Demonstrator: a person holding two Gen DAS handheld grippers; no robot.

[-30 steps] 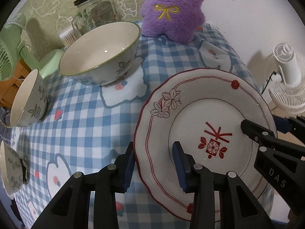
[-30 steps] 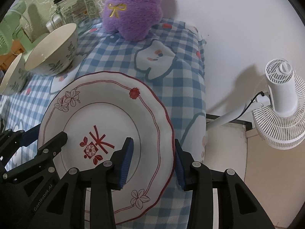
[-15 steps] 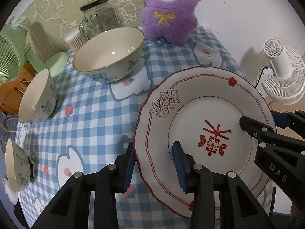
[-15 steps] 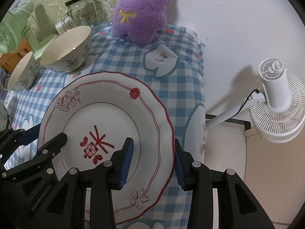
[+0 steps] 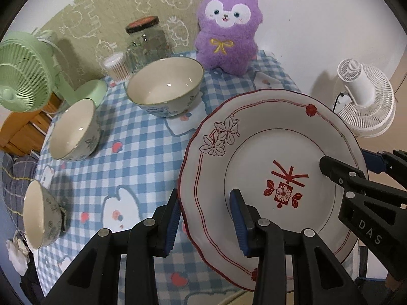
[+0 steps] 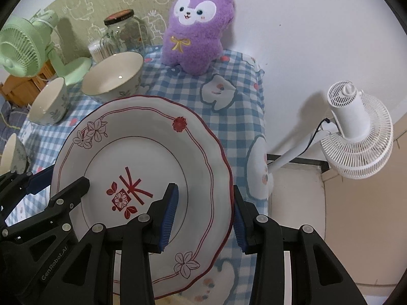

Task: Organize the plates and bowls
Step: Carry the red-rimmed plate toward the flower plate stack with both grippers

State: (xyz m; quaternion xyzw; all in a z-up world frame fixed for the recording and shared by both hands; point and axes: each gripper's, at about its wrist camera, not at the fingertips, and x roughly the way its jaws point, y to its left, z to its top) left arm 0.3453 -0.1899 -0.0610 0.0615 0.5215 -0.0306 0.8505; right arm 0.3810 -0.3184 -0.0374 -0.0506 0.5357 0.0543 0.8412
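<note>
A white plate (image 5: 274,152) with red trim and a red flower mark hangs tilted above the blue checked tablecloth (image 5: 127,157). My left gripper (image 5: 204,198) is shut on its left rim, one blue pad above and one below. My right gripper (image 6: 203,193) is shut on the opposite rim of the plate (image 6: 142,152). Each gripper shows in the other's view, the right gripper (image 5: 346,161) and the left gripper (image 6: 58,180). Three floral bowls stand on the cloth: a large bowl (image 5: 165,86), a medium bowl (image 5: 73,129) and a small bowl (image 5: 40,216).
A purple plush toy (image 5: 229,33), a glass jar (image 5: 147,43) and a tub of cotton swabs (image 5: 117,66) stand at the table's back. A green fan (image 5: 23,76) sits at the back left. A white fan (image 5: 363,101) stands on the floor past the right edge.
Both grippers have risen together with the plate held between them. The table and bowls now look smaller and farther below, and more of the back wall shows.
</note>
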